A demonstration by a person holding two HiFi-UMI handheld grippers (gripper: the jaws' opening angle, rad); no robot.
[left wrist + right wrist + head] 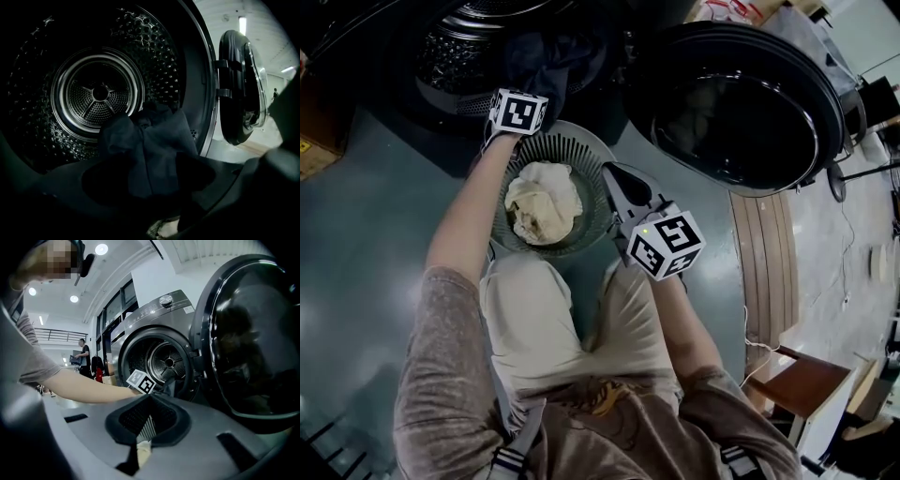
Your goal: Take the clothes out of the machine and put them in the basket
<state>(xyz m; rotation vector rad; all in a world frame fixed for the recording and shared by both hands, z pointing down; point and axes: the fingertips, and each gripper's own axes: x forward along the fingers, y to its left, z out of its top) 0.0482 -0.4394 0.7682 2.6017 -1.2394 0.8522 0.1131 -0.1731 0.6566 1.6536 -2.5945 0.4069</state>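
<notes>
Clothes sit in 2 places: a cream cloth [544,202] lies bunched in the round slatted basket [581,155] between the person's knees, and a dark garment [150,140] is heaped at the lip of the machine's perforated steel drum [98,93]. The left tongs [150,174] reach into the drum mouth with jaws apart, the dark garment between them but not pinched. The right tongs [619,187] are clamped on the basket's rim, beside the open door [741,103].
</notes>
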